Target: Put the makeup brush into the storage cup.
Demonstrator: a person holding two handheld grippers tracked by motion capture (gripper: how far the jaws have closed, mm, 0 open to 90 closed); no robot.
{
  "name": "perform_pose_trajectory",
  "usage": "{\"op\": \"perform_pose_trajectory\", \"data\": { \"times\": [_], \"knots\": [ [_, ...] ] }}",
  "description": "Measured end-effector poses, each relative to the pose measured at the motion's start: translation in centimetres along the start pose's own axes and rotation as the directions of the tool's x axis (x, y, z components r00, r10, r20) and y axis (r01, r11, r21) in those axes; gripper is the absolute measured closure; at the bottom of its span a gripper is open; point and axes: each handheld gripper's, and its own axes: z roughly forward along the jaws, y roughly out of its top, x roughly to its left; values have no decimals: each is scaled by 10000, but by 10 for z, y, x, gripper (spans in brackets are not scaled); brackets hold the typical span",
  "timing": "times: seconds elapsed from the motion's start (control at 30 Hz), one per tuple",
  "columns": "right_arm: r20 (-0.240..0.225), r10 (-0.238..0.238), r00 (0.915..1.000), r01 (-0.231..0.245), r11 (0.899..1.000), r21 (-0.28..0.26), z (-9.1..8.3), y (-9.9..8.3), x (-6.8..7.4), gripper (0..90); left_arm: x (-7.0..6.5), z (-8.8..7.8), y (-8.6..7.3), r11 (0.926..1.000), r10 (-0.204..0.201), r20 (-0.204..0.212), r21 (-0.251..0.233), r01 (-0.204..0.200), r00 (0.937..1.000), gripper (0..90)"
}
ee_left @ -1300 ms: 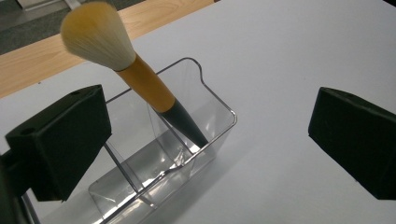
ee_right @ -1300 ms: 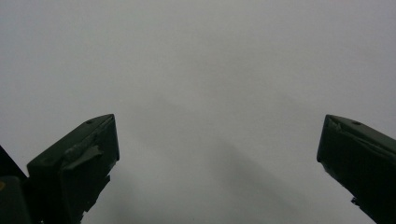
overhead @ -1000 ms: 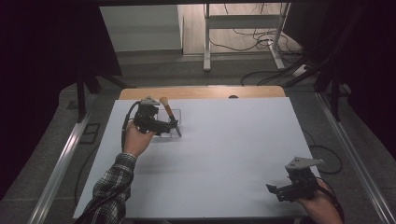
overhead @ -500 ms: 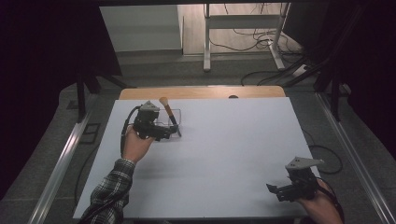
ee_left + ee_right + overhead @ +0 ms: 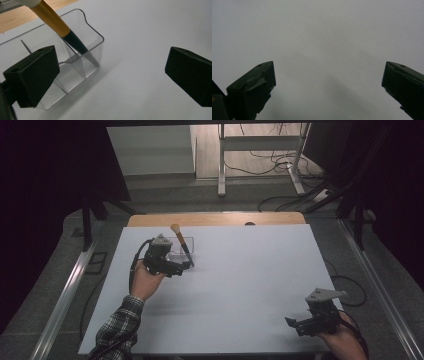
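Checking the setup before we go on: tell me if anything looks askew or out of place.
Nothing is spilled or broken. The brush with the tan and dark handle leans tilted in the clear plastic divided holder, bristles up. The left gripper is open beside it.

Bare white table lies open between the two hands — the one obstacle stands at its far left, a clear divided holder with a brush leaning out.

Dim room, cable-strewn grey floor
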Motion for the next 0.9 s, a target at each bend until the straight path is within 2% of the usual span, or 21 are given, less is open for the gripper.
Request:
{"op": "perform_pose_trajectory", "data": {
  "times": [0.43, 0.9],
  "knots": [
    [-15, 3, 10000, -3, 10000, -81, -1, 0, 0, 0, -7, -5, -6, 10000, 49, 168, -13, -48, 9998, 0],
    [-34, 86, 10000, -87, 9999, -131, -2, 0, 0, 0, -14, -7, -19, 9995, 24, 408, 301, -37, 9992, 0]
  ]
}}
